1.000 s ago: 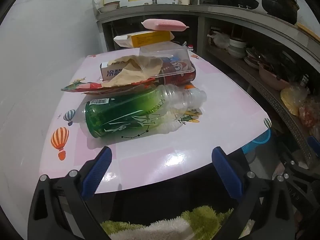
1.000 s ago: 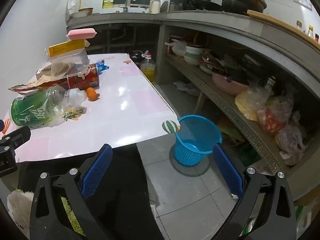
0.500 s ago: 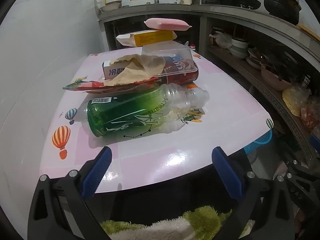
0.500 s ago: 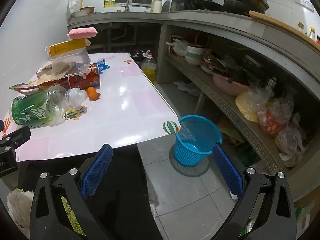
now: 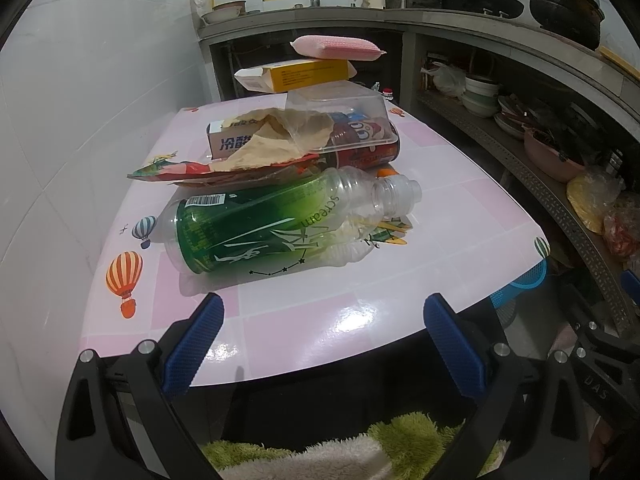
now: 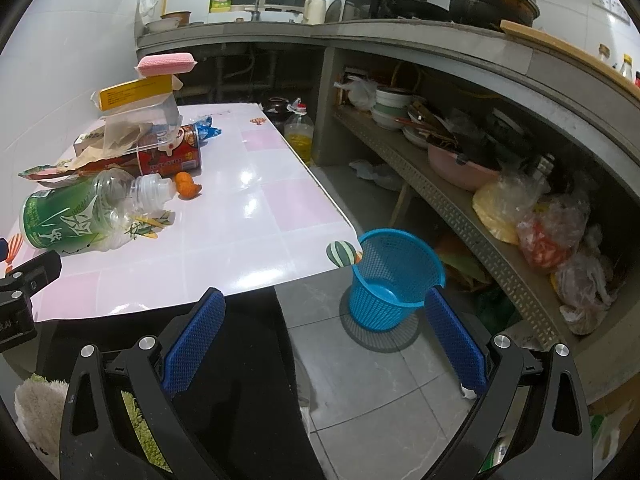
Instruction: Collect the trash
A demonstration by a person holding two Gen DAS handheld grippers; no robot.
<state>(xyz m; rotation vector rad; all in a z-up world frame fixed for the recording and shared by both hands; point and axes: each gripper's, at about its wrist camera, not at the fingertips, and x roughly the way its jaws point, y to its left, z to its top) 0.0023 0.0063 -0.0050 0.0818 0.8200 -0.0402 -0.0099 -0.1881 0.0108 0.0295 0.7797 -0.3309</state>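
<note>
Green bottle lies nearest on the surface, trash heaped behind.
Both tongs gape wide, empty; blue basket right on the floor.

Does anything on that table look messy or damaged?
Yes. The green bottle lies on its side, capless and crumpled. Behind it, a torn brown paper bag droops over a teetering stack of trash; the pink sponge sits on top.

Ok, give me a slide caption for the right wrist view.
Open right tool faces a blue basket beside the littered table.
</note>
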